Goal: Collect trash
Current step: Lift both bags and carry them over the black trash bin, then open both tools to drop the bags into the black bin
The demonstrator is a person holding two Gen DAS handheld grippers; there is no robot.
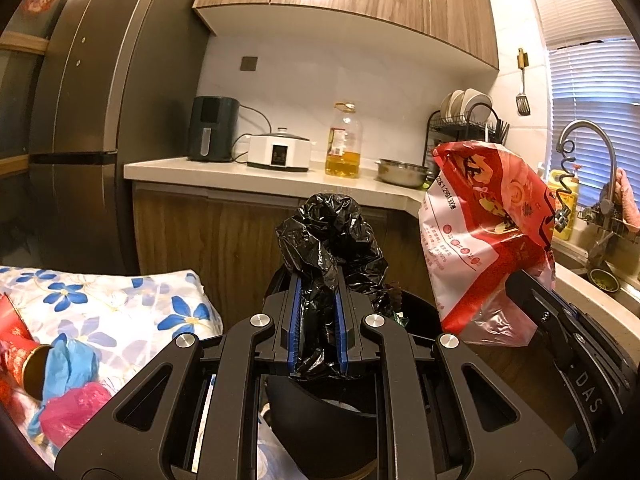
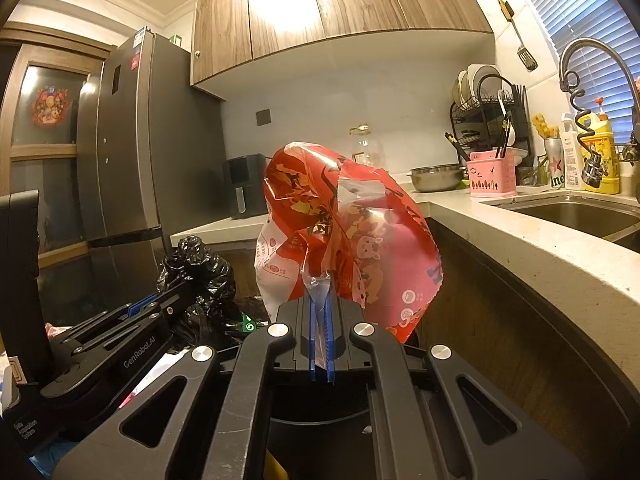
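Nearest, the left gripper (image 1: 318,300) is clamped on a bunched fold of black trash bag (image 1: 328,236), its blue pads pressing the crumpled film from both sides. Just beside it on the right, the right gripper (image 2: 320,312) pinches the thin clear edge of a red printed snack bag (image 2: 348,232), jaws almost together; the bag stands puffed above the fingers. Below both lies the dark round rim of a bin (image 1: 416,300). At near left, a floral cloth (image 1: 120,300) carries a red tube (image 1: 24,348), blue glove (image 1: 68,364) and pink plastic (image 1: 76,404). Farther off, the counter (image 1: 240,176) bears an oil bottle (image 1: 343,144), half full, and a steel bowl (image 1: 402,171). A fridge (image 1: 108,100) stands far left.
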